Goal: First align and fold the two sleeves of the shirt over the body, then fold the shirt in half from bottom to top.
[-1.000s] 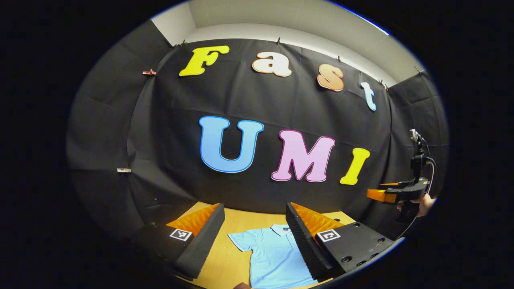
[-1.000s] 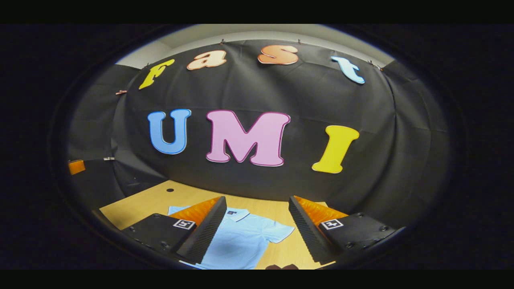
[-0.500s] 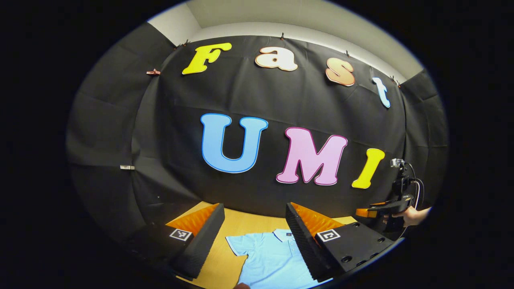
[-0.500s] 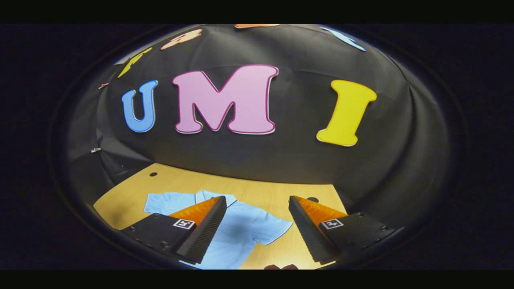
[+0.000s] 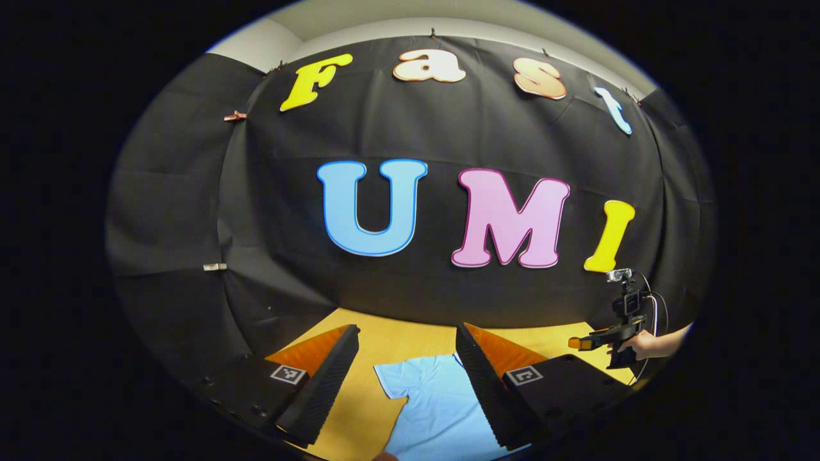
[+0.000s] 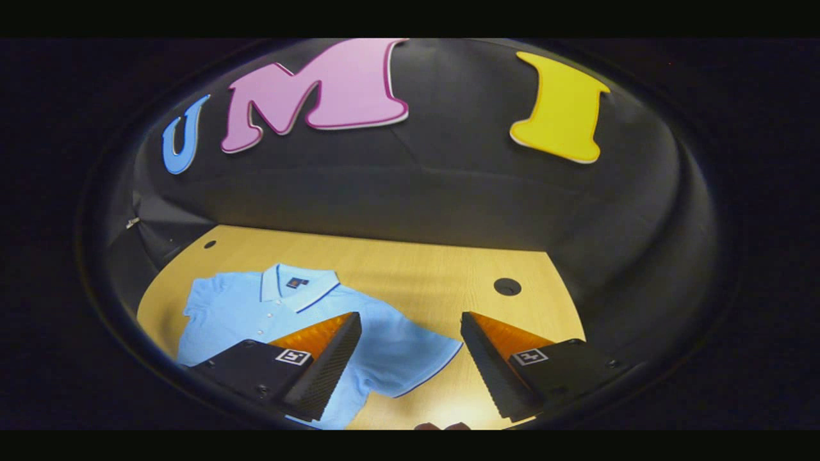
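Wooden table bare around flat shirt (cable hole aside); left tool, right tool both wide, empty.

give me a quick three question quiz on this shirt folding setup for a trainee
1. True or false: the shirt lies flat on the table with both sleeves spread out, unfolded.
2. Multiple choice: the right gripper has its jaws A) shut on a sleeve, B) open above the shirt, C) shut on the collar.
3. Fill in: in the left gripper view, the left gripper has its jaws ____, with one sleeve showing between them.

Key: 1 true; 2 B; 3 open.
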Demonstrator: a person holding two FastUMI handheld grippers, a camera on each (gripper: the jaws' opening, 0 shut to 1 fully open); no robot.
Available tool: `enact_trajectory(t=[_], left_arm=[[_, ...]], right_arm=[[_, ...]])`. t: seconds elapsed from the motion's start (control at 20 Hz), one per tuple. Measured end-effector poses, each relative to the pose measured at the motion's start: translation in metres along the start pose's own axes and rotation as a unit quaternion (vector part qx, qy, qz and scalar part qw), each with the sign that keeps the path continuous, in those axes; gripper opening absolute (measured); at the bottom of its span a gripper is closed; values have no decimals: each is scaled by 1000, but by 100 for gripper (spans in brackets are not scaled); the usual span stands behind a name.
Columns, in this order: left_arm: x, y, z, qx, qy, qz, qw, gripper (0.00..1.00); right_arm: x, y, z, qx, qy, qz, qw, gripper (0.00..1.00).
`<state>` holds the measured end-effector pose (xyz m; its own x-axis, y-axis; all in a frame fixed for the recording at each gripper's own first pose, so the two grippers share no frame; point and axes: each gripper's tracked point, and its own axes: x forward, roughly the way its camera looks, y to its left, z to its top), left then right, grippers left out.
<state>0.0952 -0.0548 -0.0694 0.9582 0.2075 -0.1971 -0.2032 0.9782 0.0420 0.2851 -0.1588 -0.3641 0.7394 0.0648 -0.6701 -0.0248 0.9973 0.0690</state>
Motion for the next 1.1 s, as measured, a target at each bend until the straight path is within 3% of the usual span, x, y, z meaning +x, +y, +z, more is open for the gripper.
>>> enact_trajectory(t=[0.4, 0.45, 0.5, 0.6, 0.65, 0.75, 0.9, 0.95, 1.0, 1.1], left_arm=[[11, -16, -47, 23, 74, 31, 997, 98], [12, -16, -47, 26, 75, 30, 996, 98], [12, -15, -48, 27, 77, 29, 996, 97], [13, -17, -50, 30, 81, 26, 996, 98], [14, -17, -49, 29, 82, 26, 996, 98], [16, -18, -51, 25, 88, 27, 995, 98], [19, -18, -51, 21, 94, 26, 995, 98], [19, -18, -50, 22, 95, 27, 995, 98], [19, -18, -50, 24, 96, 29, 995, 98], [19, -18, -50, 23, 90, 28, 995, 98]], right_arm=[[74, -24, -91, 59, 129, -6, 990, 98], [78, -24, -100, 64, 139, -6, 988, 99], [82, -28, -95, 59, 135, -12, 989, 92], [84, -30, -97, 50, 133, -24, 990, 89], [87, -28, -99, 44, 133, -22, 990, 94], [85, -19, -99, 40, 138, -10, 990, 70], [85, -16, -95, 60, 137, -9, 989, 5], [84, -14, -95, 67, 138, -6, 988, 5], [82, -14, -92, 71, 132, -3, 989, 16], [75, -9, -78, 83, 114, 10, 990, 11]])
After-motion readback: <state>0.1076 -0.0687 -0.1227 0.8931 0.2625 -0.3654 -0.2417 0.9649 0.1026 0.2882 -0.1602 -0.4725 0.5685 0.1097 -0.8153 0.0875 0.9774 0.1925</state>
